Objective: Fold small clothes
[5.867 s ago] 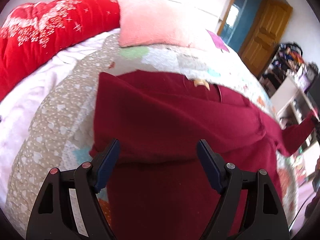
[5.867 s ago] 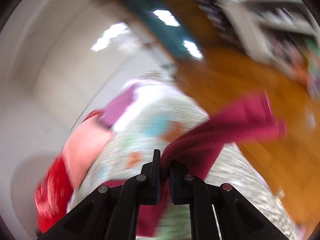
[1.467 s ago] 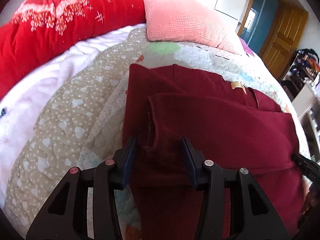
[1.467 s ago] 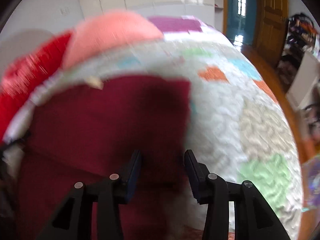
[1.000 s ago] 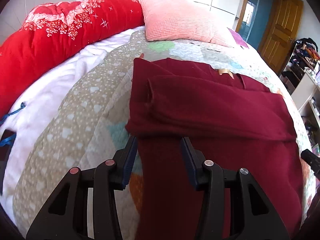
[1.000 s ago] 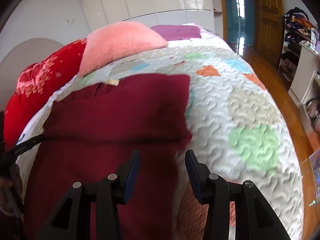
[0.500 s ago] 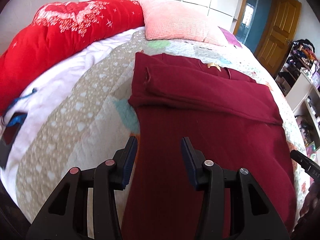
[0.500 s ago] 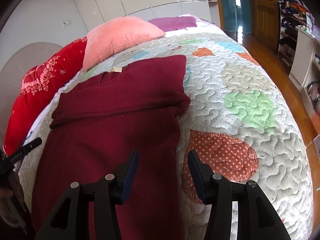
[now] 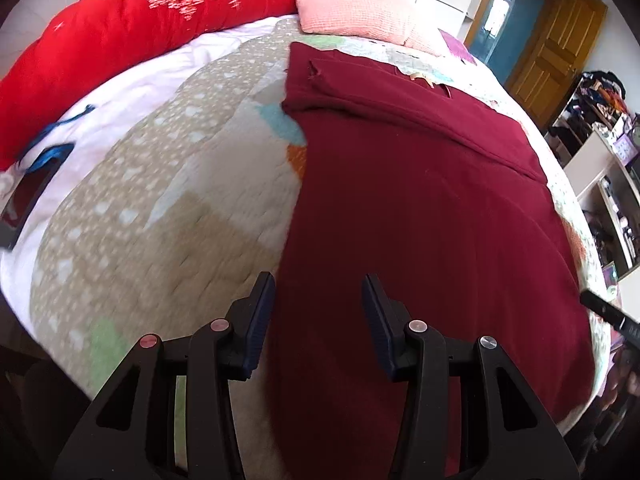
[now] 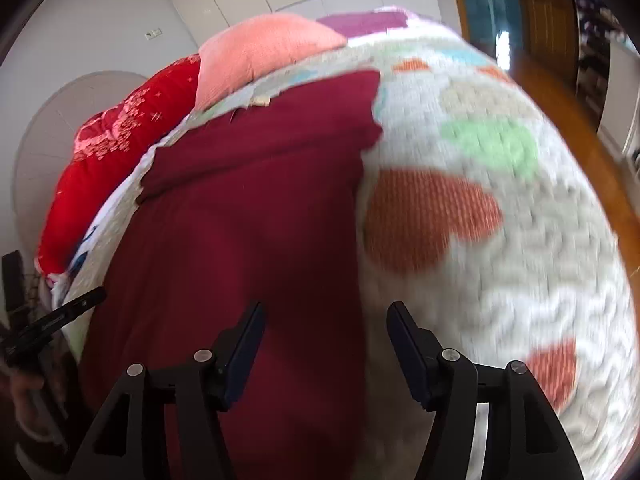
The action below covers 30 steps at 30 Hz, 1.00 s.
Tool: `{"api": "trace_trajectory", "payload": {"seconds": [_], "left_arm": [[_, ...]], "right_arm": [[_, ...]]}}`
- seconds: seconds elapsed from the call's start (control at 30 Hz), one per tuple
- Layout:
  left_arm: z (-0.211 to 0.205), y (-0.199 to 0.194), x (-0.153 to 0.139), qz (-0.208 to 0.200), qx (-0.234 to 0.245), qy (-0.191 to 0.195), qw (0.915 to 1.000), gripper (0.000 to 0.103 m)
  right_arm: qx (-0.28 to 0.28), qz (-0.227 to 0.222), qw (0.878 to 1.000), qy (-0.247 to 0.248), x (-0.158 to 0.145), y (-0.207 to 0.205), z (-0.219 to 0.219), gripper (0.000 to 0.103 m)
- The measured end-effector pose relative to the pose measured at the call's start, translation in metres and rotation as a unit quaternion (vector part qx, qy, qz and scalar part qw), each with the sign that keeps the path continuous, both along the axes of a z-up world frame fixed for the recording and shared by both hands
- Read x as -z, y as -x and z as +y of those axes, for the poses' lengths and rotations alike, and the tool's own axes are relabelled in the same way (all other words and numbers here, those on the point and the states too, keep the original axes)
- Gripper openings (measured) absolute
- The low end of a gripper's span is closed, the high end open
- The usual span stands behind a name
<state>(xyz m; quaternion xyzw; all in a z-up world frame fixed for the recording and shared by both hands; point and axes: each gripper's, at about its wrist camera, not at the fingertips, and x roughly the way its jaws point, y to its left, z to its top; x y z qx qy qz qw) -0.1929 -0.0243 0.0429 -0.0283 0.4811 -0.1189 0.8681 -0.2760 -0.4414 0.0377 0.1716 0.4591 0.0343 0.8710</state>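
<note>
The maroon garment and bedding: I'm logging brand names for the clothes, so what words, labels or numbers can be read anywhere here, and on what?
No text can be read in either view.
Tan tag at the neck of the maroon garment: too small and blurred to read.
Red blanket: white snowflake pattern only, no words.
Shelf items: too small to read.

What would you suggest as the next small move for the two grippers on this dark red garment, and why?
Probably lower both grippers onto the near hem. The dark red garment lies flat on the quilt, sleeves already folded across its top. The left gripper and right gripper, which has just been opening, stand open and empty over its side edges.
</note>
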Motion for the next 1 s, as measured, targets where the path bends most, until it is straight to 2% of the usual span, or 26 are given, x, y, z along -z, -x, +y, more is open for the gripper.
{"api": "trace_trajectory", "payload": {"seconds": [0.07,0.13,0.17,0.23,0.4,0.73,1.0], "left_arm": [[0.011,0.008,0.002,0.014,-0.002,0.018,0.9997,0.046],[0.02,0.015,0.007,0.031,-0.004,0.043,0.9986,0.059],[0.024,0.02,0.01,0.037,-0.008,0.057,0.9977,0.062],[0.029,0.027,0.013,0.038,-0.012,0.067,0.997,0.063],[0.021,0.042,0.012,0.025,0.003,0.04,0.9989,0.063],[0.009,0.048,0.018,0.014,-0.002,-0.01,0.9999,0.064],[0.012,0.047,0.019,0.019,-0.003,-0.004,0.9998,0.064]], "right_arm": [[-0.014,0.004,1.0,-0.011,0.001,0.014,-0.001,0.062],[-0.032,0.008,0.999,-0.013,0.001,0.027,0.001,0.062],[-0.04,0.008,0.999,-0.015,0.0,0.032,0.002,0.063],[-0.054,0.011,0.998,-0.033,0.001,0.043,0.005,0.065],[-0.049,0.016,0.998,-0.034,0.007,0.059,0.01,0.067],[-0.054,0.0,0.998,-0.042,0.009,0.081,0.013,0.069],[-0.053,-0.004,0.997,-0.048,0.009,0.083,0.013,0.071]]}}
